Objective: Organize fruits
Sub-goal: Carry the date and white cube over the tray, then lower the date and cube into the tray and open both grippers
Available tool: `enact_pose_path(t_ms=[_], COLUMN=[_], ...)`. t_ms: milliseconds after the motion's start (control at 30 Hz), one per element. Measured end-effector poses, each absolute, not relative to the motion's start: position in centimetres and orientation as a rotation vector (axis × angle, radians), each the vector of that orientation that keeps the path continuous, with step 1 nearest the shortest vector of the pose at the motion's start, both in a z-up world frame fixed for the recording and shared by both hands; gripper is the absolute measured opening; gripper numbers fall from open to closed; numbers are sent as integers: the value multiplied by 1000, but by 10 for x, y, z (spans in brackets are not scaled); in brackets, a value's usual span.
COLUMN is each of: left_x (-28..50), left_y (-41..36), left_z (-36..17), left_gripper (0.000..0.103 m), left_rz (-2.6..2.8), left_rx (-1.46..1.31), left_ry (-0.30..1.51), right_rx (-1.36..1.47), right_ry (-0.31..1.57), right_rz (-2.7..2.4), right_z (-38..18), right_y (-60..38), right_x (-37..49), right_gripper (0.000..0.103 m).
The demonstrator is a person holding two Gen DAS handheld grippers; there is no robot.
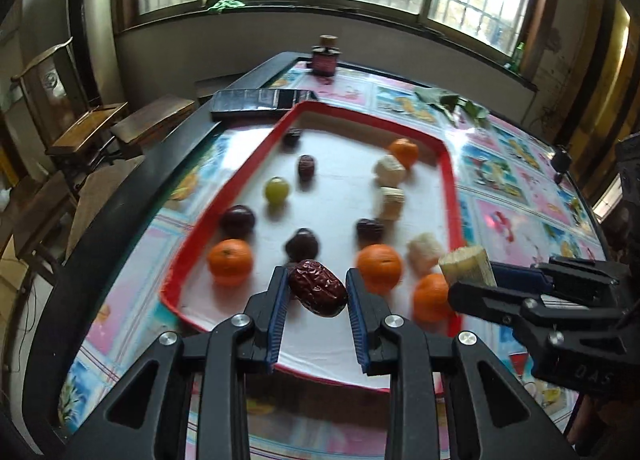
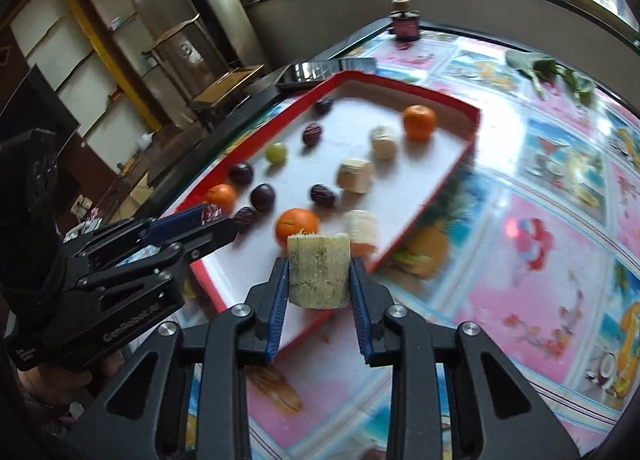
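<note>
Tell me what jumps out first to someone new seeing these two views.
Both grippers carry fruit: the left gripper is shut on a wrinkled red date, the right gripper on a pale sugarcane chunk, both above the near end of the red-rimmed tray. The tray holds scattered oranges, dark fruits, one green grape and more cane pieces on a bright patterned tablecloth.

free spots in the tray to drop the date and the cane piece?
Bare strip down the tray middle, between the green grape and the pale cane pieces; also the far end, between the far orange and the back rim. The near end is crowded with oranges and dark fruit.
</note>
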State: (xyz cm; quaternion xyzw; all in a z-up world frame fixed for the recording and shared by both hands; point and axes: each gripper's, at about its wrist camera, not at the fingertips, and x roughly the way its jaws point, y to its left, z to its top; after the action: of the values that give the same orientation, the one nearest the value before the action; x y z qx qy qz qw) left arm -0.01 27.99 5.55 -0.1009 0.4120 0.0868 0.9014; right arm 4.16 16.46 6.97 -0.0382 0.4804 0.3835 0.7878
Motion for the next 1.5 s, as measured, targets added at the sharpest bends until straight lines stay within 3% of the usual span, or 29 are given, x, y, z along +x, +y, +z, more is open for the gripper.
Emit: enact_pose_path(t_ms=[1133, 1200, 1267, 1433, 1500], left_x=[17, 17, 16, 12, 10], left_y=[310, 311, 312, 314, 313], left_z=[21, 22, 22, 25, 27], left_gripper=[29, 33, 51, 58, 64], left_rz=[243, 246, 273, 275, 288], left_rx=[-210, -212, -208, -216, -211], left_ry=[935, 933, 931, 906, 896], right_rx=[-191, -184, -174, -193, -207], right_ry=[1125, 1131, 1144, 1136, 1123], right_rz=[857, 852, 852, 856, 857], right_z=[33, 33, 32, 34, 37], right_y=[227, 226, 225, 225, 227], right_x=[38, 37, 38, 33, 28], right_gripper=[33, 33, 33, 35, 44])
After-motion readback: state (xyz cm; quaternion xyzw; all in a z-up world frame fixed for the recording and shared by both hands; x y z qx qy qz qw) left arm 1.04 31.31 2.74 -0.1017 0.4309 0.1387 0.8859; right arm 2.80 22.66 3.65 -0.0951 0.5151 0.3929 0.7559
